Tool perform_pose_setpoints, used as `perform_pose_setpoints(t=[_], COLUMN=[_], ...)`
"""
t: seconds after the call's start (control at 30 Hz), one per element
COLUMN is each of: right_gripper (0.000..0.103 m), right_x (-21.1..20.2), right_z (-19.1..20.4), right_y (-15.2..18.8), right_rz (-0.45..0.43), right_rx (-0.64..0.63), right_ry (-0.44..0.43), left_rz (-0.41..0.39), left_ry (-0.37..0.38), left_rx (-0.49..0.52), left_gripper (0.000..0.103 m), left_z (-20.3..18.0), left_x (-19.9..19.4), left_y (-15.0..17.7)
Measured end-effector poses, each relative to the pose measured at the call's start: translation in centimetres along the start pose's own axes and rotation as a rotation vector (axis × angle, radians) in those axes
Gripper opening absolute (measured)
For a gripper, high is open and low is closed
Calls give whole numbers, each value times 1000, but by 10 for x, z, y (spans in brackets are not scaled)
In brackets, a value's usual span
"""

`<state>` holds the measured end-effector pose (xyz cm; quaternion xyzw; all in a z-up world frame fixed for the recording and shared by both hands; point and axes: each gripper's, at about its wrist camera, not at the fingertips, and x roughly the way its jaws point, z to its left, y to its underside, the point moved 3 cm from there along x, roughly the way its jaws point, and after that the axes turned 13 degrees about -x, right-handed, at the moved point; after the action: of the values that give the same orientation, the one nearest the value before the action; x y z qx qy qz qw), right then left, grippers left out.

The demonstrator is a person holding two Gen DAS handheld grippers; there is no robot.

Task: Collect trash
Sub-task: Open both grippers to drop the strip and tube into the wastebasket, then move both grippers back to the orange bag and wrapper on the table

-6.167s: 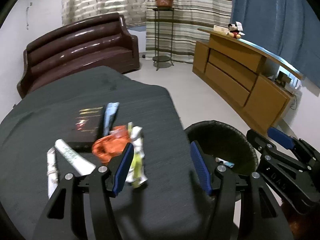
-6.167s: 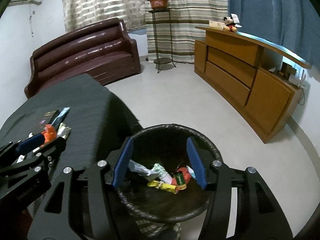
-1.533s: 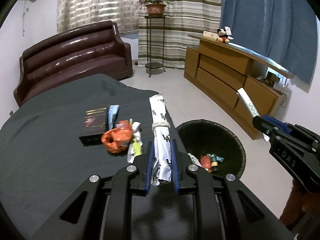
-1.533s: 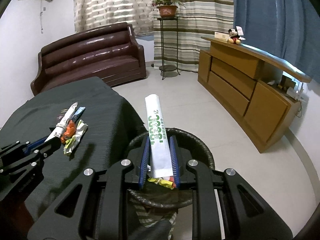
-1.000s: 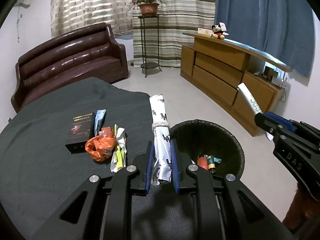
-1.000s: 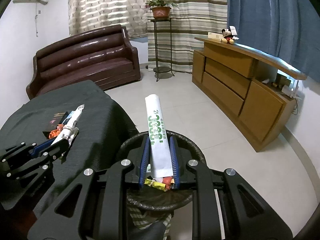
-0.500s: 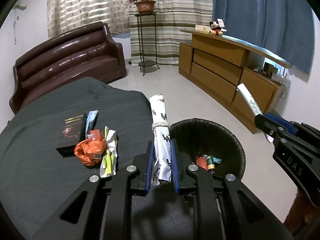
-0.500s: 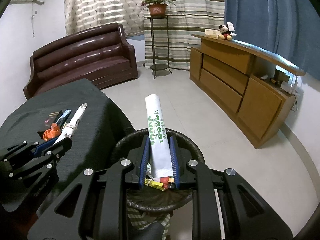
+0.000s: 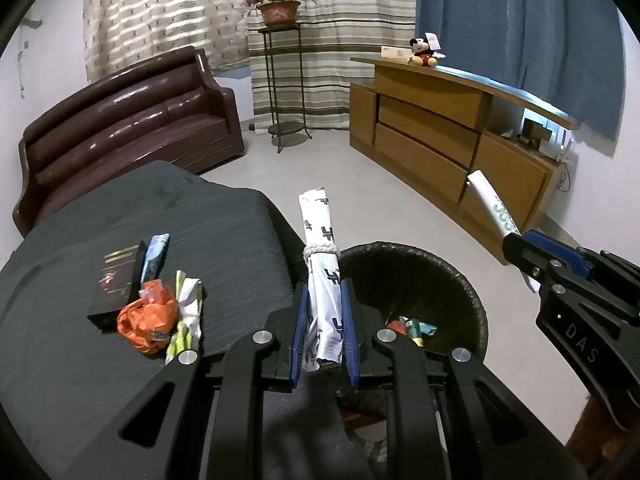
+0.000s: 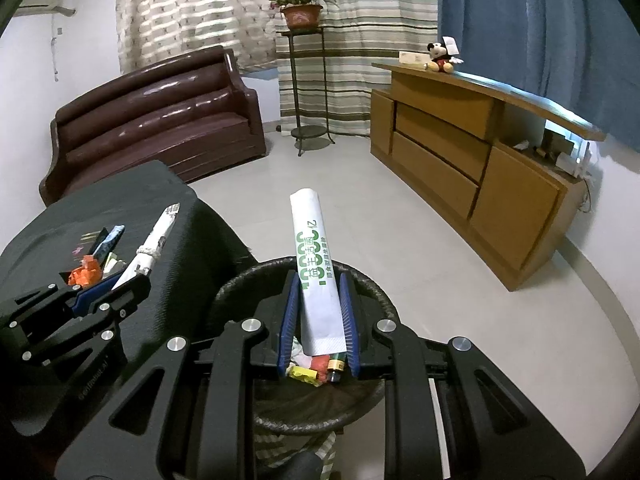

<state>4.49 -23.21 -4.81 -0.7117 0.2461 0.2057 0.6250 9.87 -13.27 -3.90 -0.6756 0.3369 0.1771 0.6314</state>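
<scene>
My left gripper is shut on a rolled white paper tied with string, held at the table's right edge beside the black bin. My right gripper is shut on a white tube with green print, directly above the black bin, which holds several wrappers. In the left wrist view the right gripper with its tube hangs right of the bin. In the right wrist view the left gripper and its roll show at the left.
On the dark tablecloth lie an orange wrapper, a yellow-white wrapper, a blue packet and a black box. A brown sofa, a plant stand and a wooden sideboard stand beyond.
Both grippers have drifted slightly right and down toward the bin, each keeping its item. The table trash has shifted left in the left wrist view.
</scene>
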Motion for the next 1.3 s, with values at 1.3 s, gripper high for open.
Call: perform_pose_setpoints(t=[1.3], right_gripper=[45], right_x=[15], right_z=[35], right_y=[10], right_rz=[51], right_rx=[-1], right_ry=[-92], left_rz=[2], left_ry=[-108], left_rx=[-65], left_gripper=[55], left_z=[60], left_x=[-15], left_y=[10])
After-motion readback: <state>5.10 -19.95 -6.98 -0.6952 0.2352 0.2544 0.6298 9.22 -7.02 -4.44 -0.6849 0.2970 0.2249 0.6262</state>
